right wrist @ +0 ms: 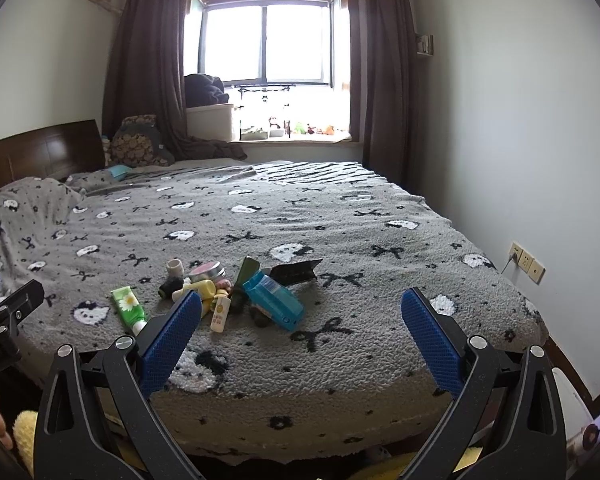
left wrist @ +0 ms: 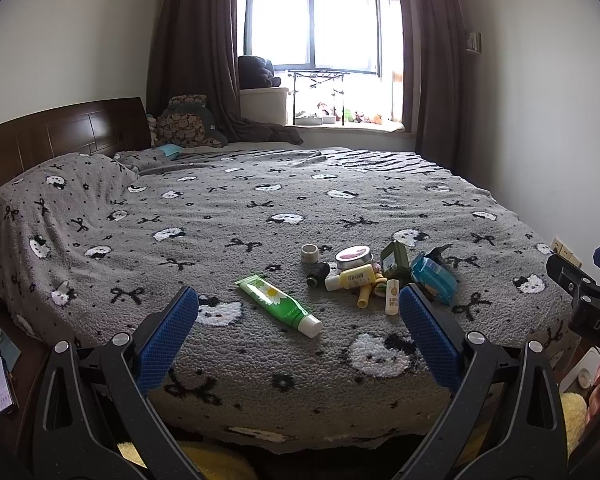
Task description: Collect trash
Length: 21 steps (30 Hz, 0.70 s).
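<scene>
A pile of small trash lies on the bed's grey patterned blanket (left wrist: 340, 360). A green tube (left wrist: 278, 305) with a white cap lies apart at the pile's left; it also shows in the right wrist view (right wrist: 129, 307). The pile holds a round tin (left wrist: 354, 258), a yellow bottle (left wrist: 350, 278), a white stick (left wrist: 392, 297), a dark green box (left wrist: 395, 259) and a blue packet (left wrist: 435, 277), which also shows in the right wrist view (right wrist: 275, 299). My left gripper (left wrist: 299, 320) is open and empty, short of the tube. My right gripper (right wrist: 301, 324) is open and empty, short of the pile.
A small white ring (left wrist: 309, 253) and a black cap (left wrist: 318, 273) lie by the pile. A black folded card (right wrist: 295, 272) stands behind the packet. The wooden headboard (left wrist: 60, 136) is at the left, the wall with sockets (right wrist: 527, 264) at the right. A phone (left wrist: 0, 384) lies beside the bed.
</scene>
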{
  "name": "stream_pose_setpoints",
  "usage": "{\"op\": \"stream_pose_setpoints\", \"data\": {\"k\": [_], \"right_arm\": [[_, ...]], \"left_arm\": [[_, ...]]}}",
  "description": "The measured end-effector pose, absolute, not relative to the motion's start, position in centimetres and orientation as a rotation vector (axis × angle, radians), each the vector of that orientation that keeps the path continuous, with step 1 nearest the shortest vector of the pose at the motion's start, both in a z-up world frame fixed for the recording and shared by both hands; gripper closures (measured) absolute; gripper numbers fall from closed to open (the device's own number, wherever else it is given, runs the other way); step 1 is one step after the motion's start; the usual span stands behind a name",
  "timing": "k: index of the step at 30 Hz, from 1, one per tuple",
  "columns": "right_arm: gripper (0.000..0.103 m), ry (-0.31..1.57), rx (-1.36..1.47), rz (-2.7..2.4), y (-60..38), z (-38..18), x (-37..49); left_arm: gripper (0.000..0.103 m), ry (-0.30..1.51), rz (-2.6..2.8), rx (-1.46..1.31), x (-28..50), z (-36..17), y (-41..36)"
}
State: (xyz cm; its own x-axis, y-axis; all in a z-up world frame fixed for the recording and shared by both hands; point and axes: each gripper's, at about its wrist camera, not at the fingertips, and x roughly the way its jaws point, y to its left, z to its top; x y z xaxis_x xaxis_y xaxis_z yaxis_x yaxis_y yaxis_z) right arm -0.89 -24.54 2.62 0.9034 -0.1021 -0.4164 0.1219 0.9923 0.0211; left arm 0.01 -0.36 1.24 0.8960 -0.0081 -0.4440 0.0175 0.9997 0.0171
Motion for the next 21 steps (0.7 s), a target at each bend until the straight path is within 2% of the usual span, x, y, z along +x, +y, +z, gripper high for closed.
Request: {"op": "stream_pose_setpoints", "data": {"k": [21], "right_arm": [[0.003, 0.422, 0.047, -0.113, -24.42, 2.67, -1.0]], "left_arm": [[0.008, 0.451, -0.015, 0.022, -0.14, 1.6, -0.53]]}}
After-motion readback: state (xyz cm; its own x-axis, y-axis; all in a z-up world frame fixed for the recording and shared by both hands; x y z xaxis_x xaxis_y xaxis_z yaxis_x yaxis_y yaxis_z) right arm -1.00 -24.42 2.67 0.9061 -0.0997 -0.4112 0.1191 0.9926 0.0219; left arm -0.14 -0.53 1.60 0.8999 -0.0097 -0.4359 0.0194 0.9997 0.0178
